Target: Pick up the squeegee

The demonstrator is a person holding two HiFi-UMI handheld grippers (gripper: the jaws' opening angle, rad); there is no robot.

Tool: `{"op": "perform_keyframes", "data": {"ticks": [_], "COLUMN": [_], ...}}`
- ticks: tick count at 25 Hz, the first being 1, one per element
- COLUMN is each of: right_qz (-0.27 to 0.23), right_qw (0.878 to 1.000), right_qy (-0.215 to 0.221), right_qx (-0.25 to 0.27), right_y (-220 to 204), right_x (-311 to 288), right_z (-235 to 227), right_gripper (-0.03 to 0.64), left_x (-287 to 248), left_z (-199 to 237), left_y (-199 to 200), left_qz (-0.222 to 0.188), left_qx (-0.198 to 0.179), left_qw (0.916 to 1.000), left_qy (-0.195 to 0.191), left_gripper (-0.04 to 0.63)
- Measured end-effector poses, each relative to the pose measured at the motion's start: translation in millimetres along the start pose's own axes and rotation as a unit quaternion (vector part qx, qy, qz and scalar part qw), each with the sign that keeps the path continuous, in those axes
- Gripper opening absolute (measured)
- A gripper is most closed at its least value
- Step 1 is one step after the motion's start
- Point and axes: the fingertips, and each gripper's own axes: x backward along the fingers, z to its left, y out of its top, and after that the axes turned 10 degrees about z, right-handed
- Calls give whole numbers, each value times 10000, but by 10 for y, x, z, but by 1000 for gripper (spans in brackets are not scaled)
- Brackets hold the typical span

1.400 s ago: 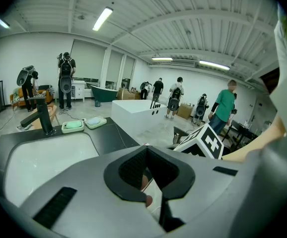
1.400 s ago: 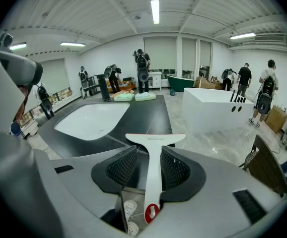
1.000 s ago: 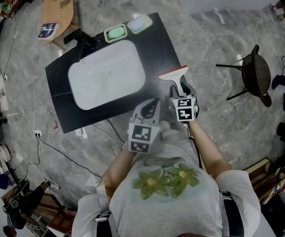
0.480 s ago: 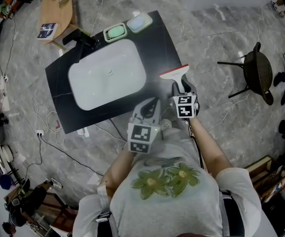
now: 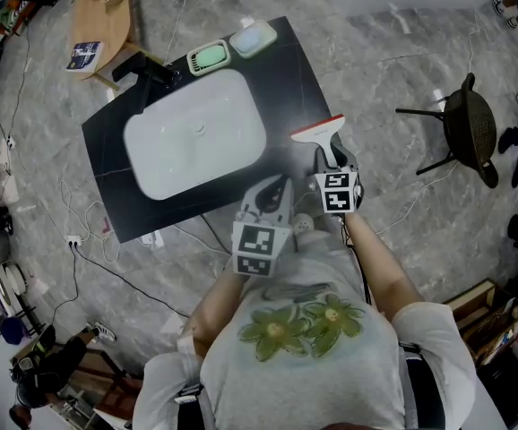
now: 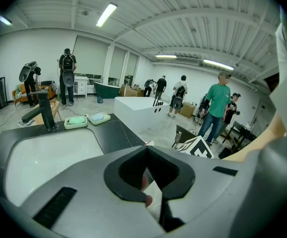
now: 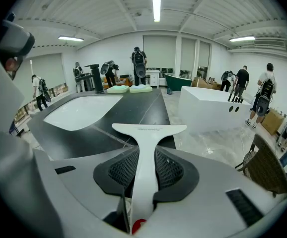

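left gripper (image 5: 277, 189): tilted down over near edge of black tabletop (image 5: 288, 68), fingers together, empty | right gripper (image 5: 332, 162): tilted down, fingers just closing, clamped on handle | squeegee (image 5: 318, 132): white T, red blade edge, at tabletop's right edge

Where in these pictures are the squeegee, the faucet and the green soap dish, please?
squeegee (image 7: 146, 167): right gripper view, on its white handle.
faucet (image 6: 47, 115): left gripper view, on its upright black column.
green soap dish (image 5: 210, 59): head view, on the middle of the dish.
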Motion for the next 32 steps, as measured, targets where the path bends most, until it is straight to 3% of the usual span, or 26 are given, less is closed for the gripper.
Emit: {"op": "perform_keyframes", "data": {"ticks": [10,32], "right_qz": [41,-609], "right_qw": [9999,9976], "right_qy": [65,324], "right_qx": [117,86], "right_y": [39,401], "right_x": [41,577], "right_z": [-31,17], "right_gripper": [98,98], "left_x": [41,168], "left_z": [18,-112], "left_y": [32,139], "left_qz": [-69,-415], "left_qx": [-20,-22], "left_qw": [10000,9991], "left_qy": [23,50], "left_gripper": [9,9]}}
